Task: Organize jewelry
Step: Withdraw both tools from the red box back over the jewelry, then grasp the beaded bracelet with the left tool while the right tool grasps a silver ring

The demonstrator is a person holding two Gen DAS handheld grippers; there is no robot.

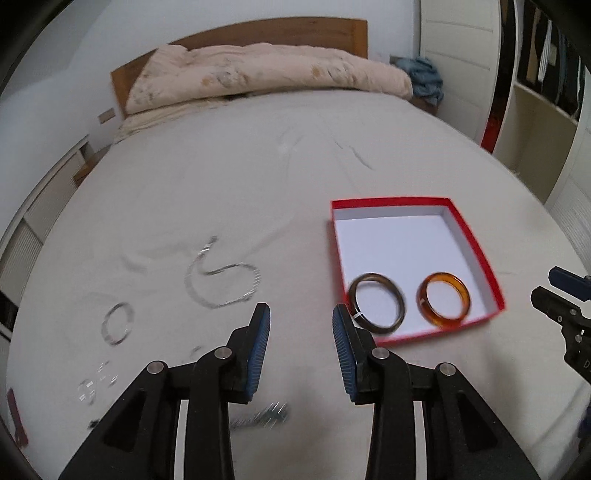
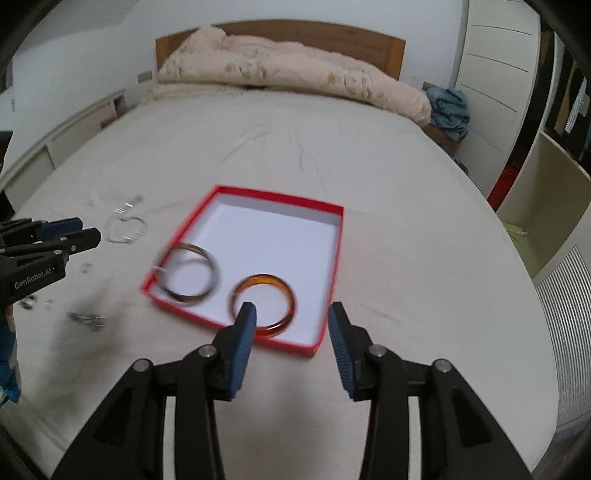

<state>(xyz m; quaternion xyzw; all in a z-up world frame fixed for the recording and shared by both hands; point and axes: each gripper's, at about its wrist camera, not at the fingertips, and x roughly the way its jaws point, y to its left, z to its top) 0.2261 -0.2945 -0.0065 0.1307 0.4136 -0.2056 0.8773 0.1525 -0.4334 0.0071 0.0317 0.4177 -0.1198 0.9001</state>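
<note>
A red box (image 1: pixel 476 243) (image 2: pixel 334 258) with a white inside lies on the bed. In it lie a dark brown bangle (image 1: pixel 376 303) (image 2: pixel 186 274) and an amber bangle (image 1: pixel 444 300) (image 2: pixel 263 305). A silver necklace (image 1: pixel 221 275) (image 2: pixel 127 224) lies on the sheet left of the box, with a thin silver bangle (image 1: pixel 117 324), small rings (image 1: pixel 92 384) and a small silver piece (image 1: pixel 264 415) near it. My left gripper (image 1: pixel 301 321) is open and empty above the sheet, just left of the box. My right gripper (image 2: pixel 291 317) is open and empty over the box's near edge.
A folded beige quilt (image 1: pixel 258 74) (image 2: pixel 288 70) lies by the wooden headboard (image 1: pixel 295 31). A blue cloth (image 1: pixel 424 77) (image 2: pixel 448 107) sits at the bed's far right corner. White wardrobe and shelves (image 2: pixel 535 177) stand to the right. A dark red object (image 1: pixel 16 417) lies at the left edge.
</note>
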